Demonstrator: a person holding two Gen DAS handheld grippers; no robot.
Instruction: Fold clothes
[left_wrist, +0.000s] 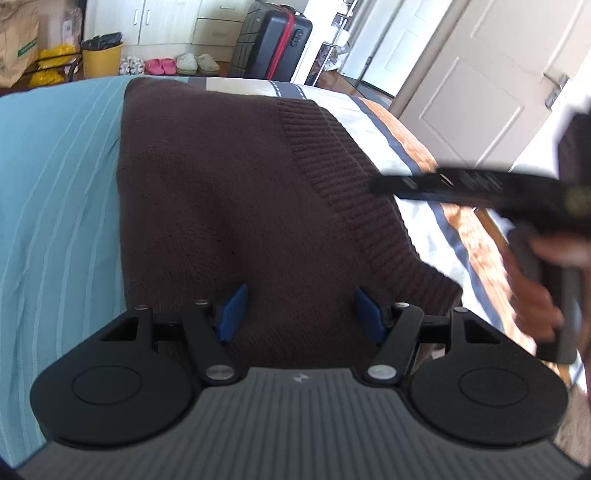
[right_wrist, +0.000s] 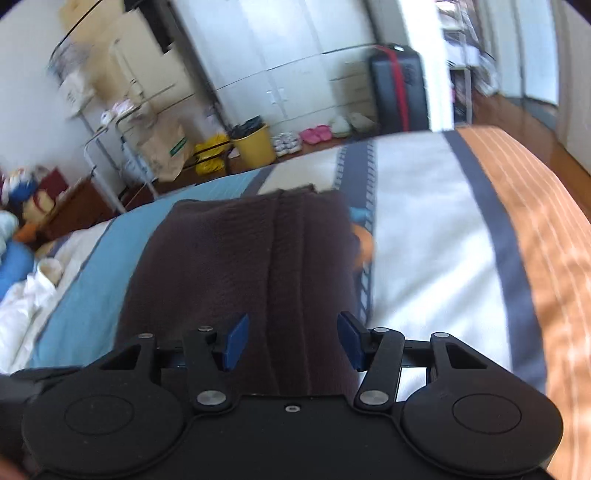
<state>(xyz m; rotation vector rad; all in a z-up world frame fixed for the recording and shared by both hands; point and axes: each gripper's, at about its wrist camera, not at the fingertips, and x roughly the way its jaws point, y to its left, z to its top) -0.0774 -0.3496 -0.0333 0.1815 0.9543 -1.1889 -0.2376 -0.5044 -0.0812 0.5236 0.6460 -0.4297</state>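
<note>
A dark brown knit sweater (left_wrist: 229, 192) lies spread on the bed, its ribbed hem (left_wrist: 332, 162) running down the right side. My left gripper (left_wrist: 300, 299) hovers just over its near part, blue pads wide apart and open, gripping nothing. In the right wrist view the sweater (right_wrist: 229, 266) shows a lengthwise fold line down the middle. My right gripper (right_wrist: 293, 325) stands open above its near right portion, with no cloth pinched. In the left wrist view, a hand (left_wrist: 535, 291) holds the blurred black right tool at the sweater's right edge.
The bed has a teal striped sheet (left_wrist: 55, 184) on the left and a white, blue and orange cover (right_wrist: 443, 240) on the right. White laundry (right_wrist: 26, 295) is piled at the left. A suitcase (left_wrist: 273, 40), yellow bin (left_wrist: 101, 57), shoes and a door (left_wrist: 480, 92) lie beyond.
</note>
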